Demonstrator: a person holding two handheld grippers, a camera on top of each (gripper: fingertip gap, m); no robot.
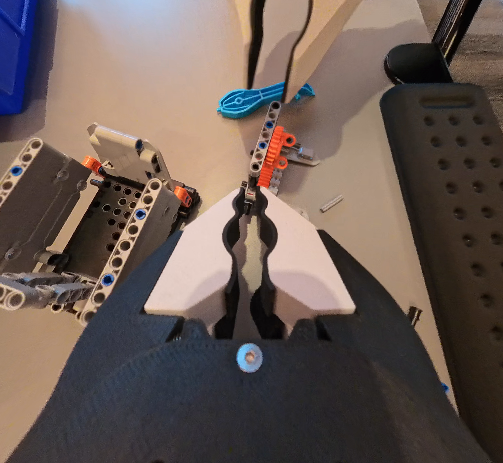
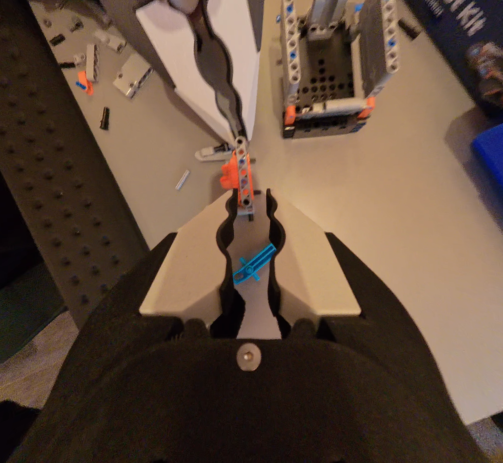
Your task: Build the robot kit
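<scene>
My left gripper (image 1: 250, 191) is shut on the near end of a small assembly (image 1: 265, 144): a grey holed beam with blue pins and an orange toothed rack. It holds the assembly above the table. My right gripper (image 2: 250, 194) is open, and its jaws stand on either side of the assembly's other end (image 2: 244, 177), the beam close to its left finger. Each gripper also shows in the other's view, the right one (image 1: 268, 93) and the left one (image 2: 241, 134). A turquoise lever tool (image 2: 253, 264) lies on the table under the right gripper.
A large grey and black holed frame build (image 1: 109, 218) (image 2: 326, 68) stands beside the left gripper. A black perforated board (image 1: 449, 204) (image 2: 54, 177) lies along one side. A blue bin (image 1: 13, 36), a printed box (image 2: 462, 14), loose parts (image 2: 130, 76) and a small grey axle (image 1: 331, 203) lie around. Spacing between my two grippers at the tips: around 6 cm. It is some 7 cm from my left tips to the small grey axle (image 1: 331, 203). The right camera catches it too, in the right wrist view (image 2: 183, 180).
</scene>
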